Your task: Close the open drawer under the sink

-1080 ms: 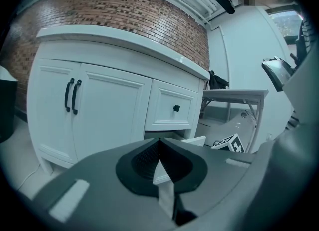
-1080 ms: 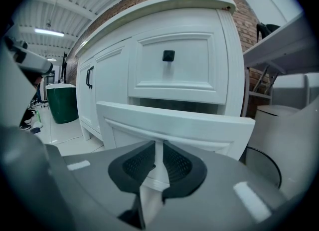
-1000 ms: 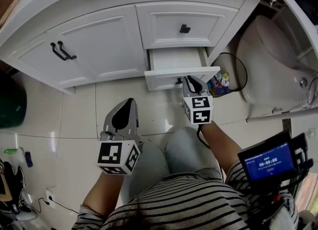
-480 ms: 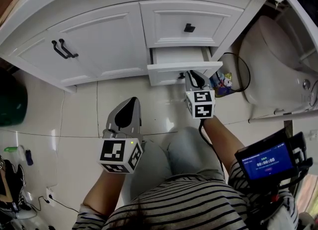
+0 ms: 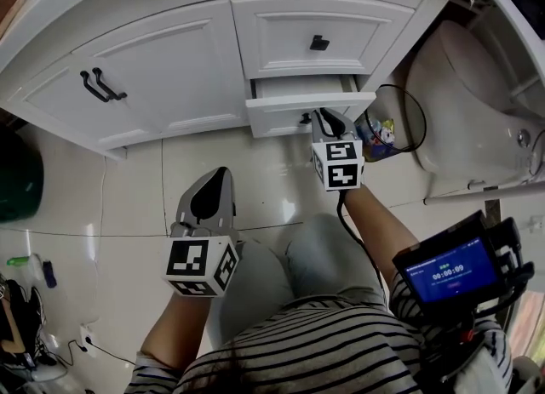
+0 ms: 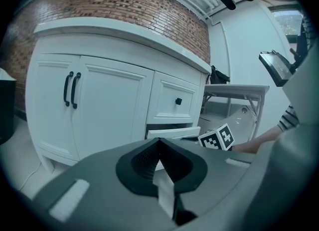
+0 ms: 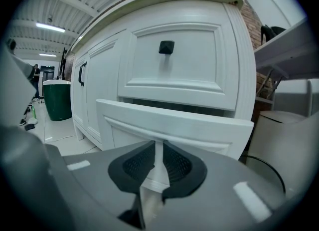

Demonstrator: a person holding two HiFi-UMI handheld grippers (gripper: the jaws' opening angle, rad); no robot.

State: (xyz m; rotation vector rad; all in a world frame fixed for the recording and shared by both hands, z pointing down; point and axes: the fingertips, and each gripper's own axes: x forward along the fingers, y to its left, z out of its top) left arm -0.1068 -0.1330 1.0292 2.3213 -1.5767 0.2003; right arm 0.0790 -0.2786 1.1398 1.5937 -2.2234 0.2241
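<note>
Drawer [image 5: 289, 117] part open, under top drawer [image 5: 281, 35], cabinet's [image 5: 170, 77] right end. Right gripper [image 5: 322, 120] at its front, jaws nearly together, empty. Left gripper [image 5: 215, 181] over floor [image 5: 128, 201], jaws together, empty.

Two drawers [image 5: 319, 35] [image 5: 308, 110], two cabinet doors [image 5: 53, 96] [image 5: 174, 65], two grippers [image 5: 223, 173] [image 5: 326, 122], one toilet [image 5: 464, 103]

The open drawer [image 5: 311, 104] lies just ahead of the right gripper [image 5: 324, 122], below the upper drawer [image 5: 319, 39]. The double-door cabinet [image 5: 153, 77] stands ahead of the left gripper [image 5: 219, 176], well apart. The toilet [image 5: 464, 94] lies right of the right gripper, with the wire basket [image 5: 393, 133] between them.
</note>
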